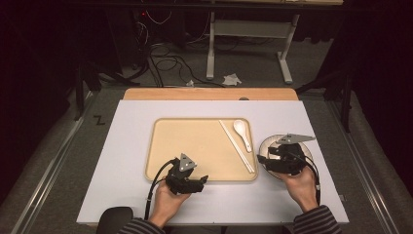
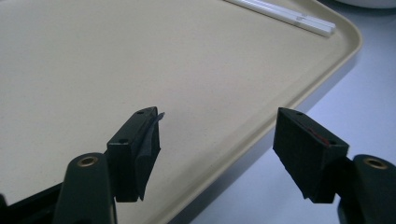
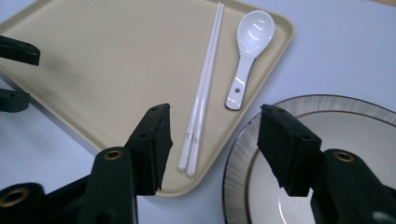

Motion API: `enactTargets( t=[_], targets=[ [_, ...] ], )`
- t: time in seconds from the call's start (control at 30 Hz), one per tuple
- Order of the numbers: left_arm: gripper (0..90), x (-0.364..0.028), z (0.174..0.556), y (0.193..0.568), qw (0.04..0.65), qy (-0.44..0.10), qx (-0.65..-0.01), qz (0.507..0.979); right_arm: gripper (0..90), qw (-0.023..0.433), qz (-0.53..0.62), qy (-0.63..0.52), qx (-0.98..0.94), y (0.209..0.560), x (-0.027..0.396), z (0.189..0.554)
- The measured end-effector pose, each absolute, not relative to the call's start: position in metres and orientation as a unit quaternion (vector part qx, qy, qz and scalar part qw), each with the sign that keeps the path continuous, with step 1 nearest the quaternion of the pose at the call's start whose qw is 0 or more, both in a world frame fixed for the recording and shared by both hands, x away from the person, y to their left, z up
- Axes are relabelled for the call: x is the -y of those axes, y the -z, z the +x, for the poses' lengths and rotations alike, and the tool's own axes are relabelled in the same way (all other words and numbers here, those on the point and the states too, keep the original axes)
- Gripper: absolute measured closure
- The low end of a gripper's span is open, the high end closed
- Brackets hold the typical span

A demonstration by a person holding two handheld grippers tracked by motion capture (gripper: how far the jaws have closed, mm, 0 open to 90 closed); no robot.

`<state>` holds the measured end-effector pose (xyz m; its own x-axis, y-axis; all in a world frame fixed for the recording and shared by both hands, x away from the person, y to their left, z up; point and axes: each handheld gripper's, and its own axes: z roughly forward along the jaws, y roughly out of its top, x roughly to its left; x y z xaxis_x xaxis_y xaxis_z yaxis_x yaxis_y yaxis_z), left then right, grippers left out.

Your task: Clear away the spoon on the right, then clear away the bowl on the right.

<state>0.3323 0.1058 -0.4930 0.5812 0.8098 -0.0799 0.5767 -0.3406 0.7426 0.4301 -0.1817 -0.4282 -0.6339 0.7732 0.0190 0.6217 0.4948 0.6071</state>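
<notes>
White plastic chopsticks (image 3: 201,100) lie as a pair on the right part of the flat beige plastic tray (image 1: 168,156), parallel and touching each other, with their near ends just inside the tray's front right corner. Beside them, toward the tray's right rim, you can see the white ceramic soup spoon (image 3: 247,53), bowl facing up and handle pointing toward you; it is near the chopsticks but not touching them.

Your right gripper (image 3: 212,140) is held above the gap between the tray and the round ceramic plate with a grey striped rim (image 3: 327,109), which stands on the pale grey table top (image 1: 126,146) just beside the tray's right edge. Its jaws are wide apart and nothing is between them; in the right gripper view the near ends of the chopsticks appear between the two jaws, but lower down, on the tray. In the high view your right hand (image 1: 298,185) holds this gripper over the left part of the plate.

Your left gripper (image 2: 217,149) is at the tray's front edge, left of the middle. Its jaws are also apart with nothing between the pads; one jaw is over the tray's surface and the other is over the table beyond the rim.
</notes>
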Motion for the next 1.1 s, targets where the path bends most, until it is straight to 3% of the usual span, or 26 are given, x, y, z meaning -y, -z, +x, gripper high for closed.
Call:
enactTargets(
  t=[0.43, 0.8, 1.1],
  targets=[
    [30.2, -0.096, 0.339, 0.492, 0.385, -0.142, -0.415, 0.812, 41.1, 0.151, 0.419, -0.350, -0.824, 0.422, 0.229, 0.386],
    [29.5, -0.088, 0.342, 0.492, 0.387, -0.139, -0.390, 0.824, 43.6, 0.183, 0.436, -0.376, -0.797, 0.424, 0.253, 0.375],
    [31.0, -0.089, 0.341, 0.489, 0.391, -0.142, -0.377, 0.828, 43.6, 0.172, 0.469, -0.388, -0.774, 0.420, 0.277, 0.375]
  ],
)
